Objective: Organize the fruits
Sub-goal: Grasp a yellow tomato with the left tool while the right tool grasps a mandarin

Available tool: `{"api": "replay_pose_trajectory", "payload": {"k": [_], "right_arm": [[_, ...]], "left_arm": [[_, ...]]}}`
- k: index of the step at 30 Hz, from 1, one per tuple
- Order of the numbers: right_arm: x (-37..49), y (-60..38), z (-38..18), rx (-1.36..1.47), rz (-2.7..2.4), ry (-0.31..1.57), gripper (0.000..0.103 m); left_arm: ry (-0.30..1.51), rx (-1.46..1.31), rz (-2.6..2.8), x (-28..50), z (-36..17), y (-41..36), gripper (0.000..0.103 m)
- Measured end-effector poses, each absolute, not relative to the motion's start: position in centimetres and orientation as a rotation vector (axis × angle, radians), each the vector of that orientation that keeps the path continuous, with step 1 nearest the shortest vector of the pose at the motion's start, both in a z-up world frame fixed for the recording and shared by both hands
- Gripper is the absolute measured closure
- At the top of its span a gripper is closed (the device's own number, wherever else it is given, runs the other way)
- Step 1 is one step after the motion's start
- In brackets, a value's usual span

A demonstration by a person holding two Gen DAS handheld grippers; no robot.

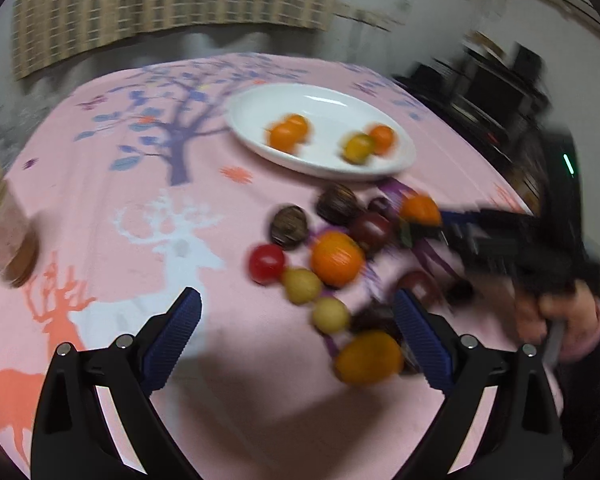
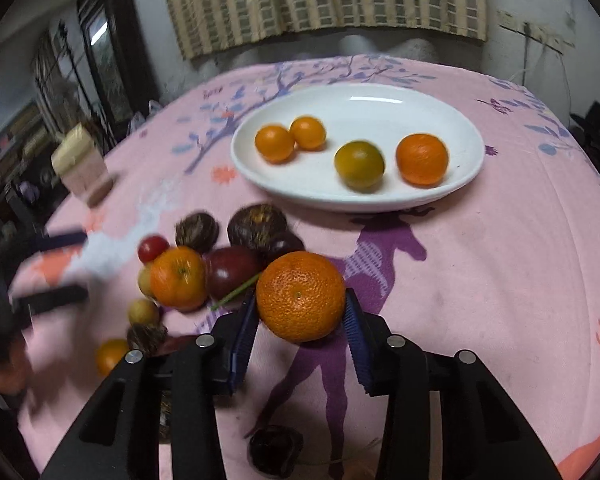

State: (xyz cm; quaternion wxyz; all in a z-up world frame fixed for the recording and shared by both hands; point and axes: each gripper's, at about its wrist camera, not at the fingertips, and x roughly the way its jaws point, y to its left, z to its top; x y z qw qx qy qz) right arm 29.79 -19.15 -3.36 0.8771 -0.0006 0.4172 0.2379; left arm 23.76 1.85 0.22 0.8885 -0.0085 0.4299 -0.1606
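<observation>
Four citrus fruits lay on the white plate [image 2: 466,176] | right gripper [image 2: 302,334] pinched an orange [image 2: 301,295] | left gripper [image 1: 296,340] gaped empty | mixed pile [image 2: 204,268] remained on the tablecloth [image 2: 500,280].

Both the left gripper [image 1: 296,308] and the right gripper [image 2: 302,312] have black angular plastic arms with silver round screws and ribbed blue pads [image 1: 172,340], and the person's cuff [image 1: 588,332] is pink.

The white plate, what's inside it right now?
The white plate holds four citrus fruits: two small orange ones touching, a greenish-yellow one and a larger orange one. Whatever lies beneath them is covered.
</observation>
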Motion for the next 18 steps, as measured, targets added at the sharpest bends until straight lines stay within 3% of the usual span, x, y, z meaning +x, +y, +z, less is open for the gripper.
{"api": "replay_pose_trajectory", "payload": {"k": [1, 3, 6, 13, 18], "right_arm": [[29.8, -19.4, -3.2, 0.003, 0.481, 0.86, 0.06], [30.0, -20.1, -2.9, 0.021, 0.444, 0.848, 0.06], [30.3, -20.8, -3.0, 0.056, 0.421, 0.852, 0.06], [30.5, -20.9, -3.4, 0.051, 0.402, 0.869, 0.06], [30.6, -21.0, -3.3, 0.055, 0.397, 0.869, 0.06]], "left_arm": [[0.897, 0.023, -0.391, 23.1, 0.0, 1.1, 0.012], [0.909, 0.076, -0.448, 22.4, -0.5, 0.1, 0.029], [0.967, 0.089, -0.501, 22.0, -1.7, -0.7, 0.044], [1.015, 0.043, -0.512, 22.5, -2.8, -0.5, 0.049], [1.04, 0.026, -0.54, 22.7, -3.4, -0.8, 0.06]]}}
